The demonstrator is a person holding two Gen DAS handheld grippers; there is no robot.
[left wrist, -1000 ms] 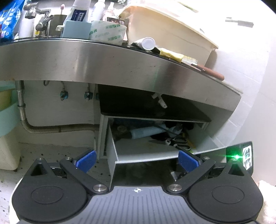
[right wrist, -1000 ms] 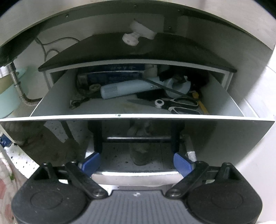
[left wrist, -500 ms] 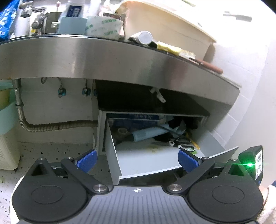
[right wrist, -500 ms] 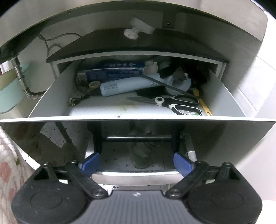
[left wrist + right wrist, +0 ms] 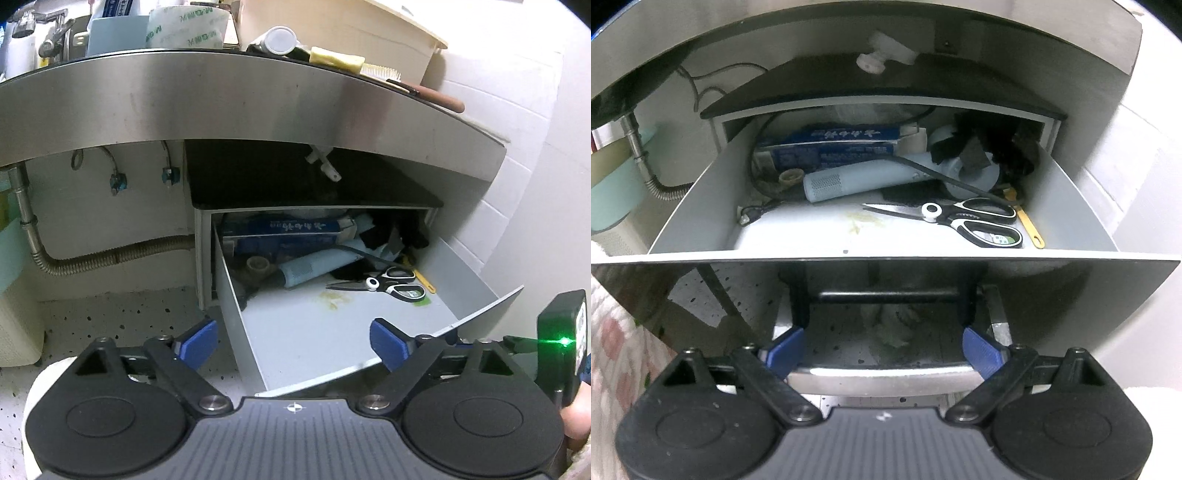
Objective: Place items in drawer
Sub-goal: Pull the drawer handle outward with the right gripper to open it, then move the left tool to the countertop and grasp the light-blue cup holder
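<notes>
Under the steel bench [image 5: 221,107] the grey drawer [image 5: 1067,206] stands pulled out, holding a pale blue hair dryer [image 5: 864,181] and scissors [image 5: 975,221]. The left hand-held gripper [image 5: 293,341] and right hand-held gripper [image 5: 882,350] both gape wide, empty.

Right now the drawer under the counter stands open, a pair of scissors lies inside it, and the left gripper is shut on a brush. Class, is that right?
Not quite. The left gripper is open and holds nothing, as the left wrist view shows; the brush lies on the counter. The drawer does stand open, with the scissors inside.
</notes>
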